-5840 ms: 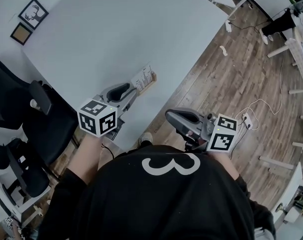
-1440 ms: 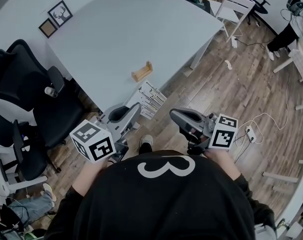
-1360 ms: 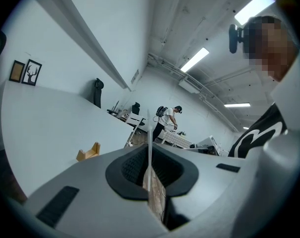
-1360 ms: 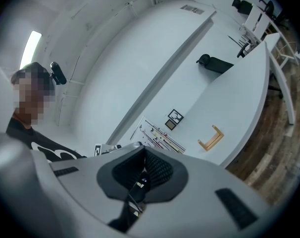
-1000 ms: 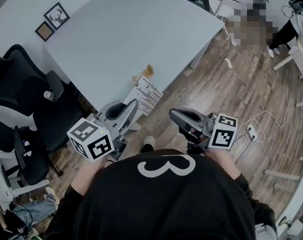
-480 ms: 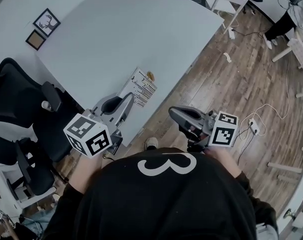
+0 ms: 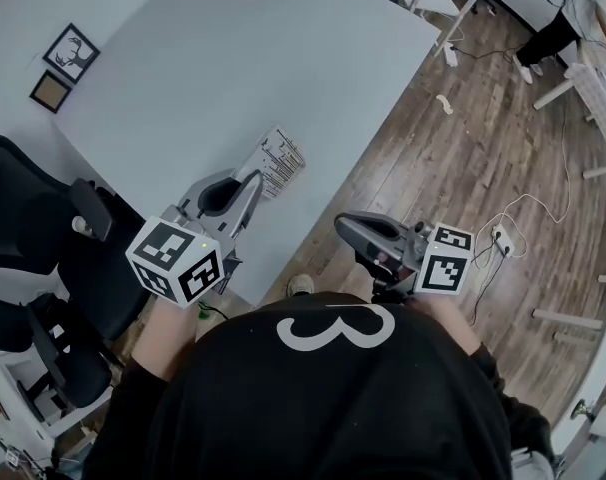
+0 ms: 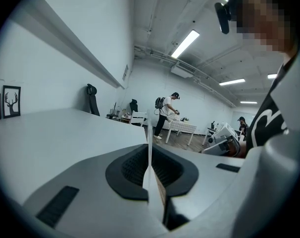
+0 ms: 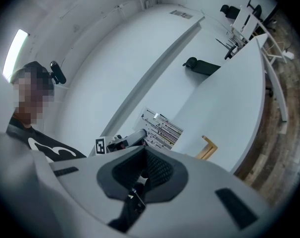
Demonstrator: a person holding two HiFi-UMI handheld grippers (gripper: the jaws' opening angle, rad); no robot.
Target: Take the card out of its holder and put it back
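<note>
- 2 grippers are in use. The left gripper (image 7: 251,180) is clamped on the card (image 7: 274,160), which the left gripper view shows edge-on between its jaws. The right gripper (image 7: 345,230) has its jaws together on nothing and is held off the near edge of the surface (image 7: 233,58).
- The card is in the air over the surface, out of the wooden holder (image 9: 206,148), which stands near the surface's edge, to the card's right in the right gripper view.
- Step in hand, by judgement: reinsertion. Bring the card's lower edge parallel to the holder's groove, lower it straight, and release only once it is seated.
- 1 likely risk: a slanted entry could push or tip the light holder.
</note>
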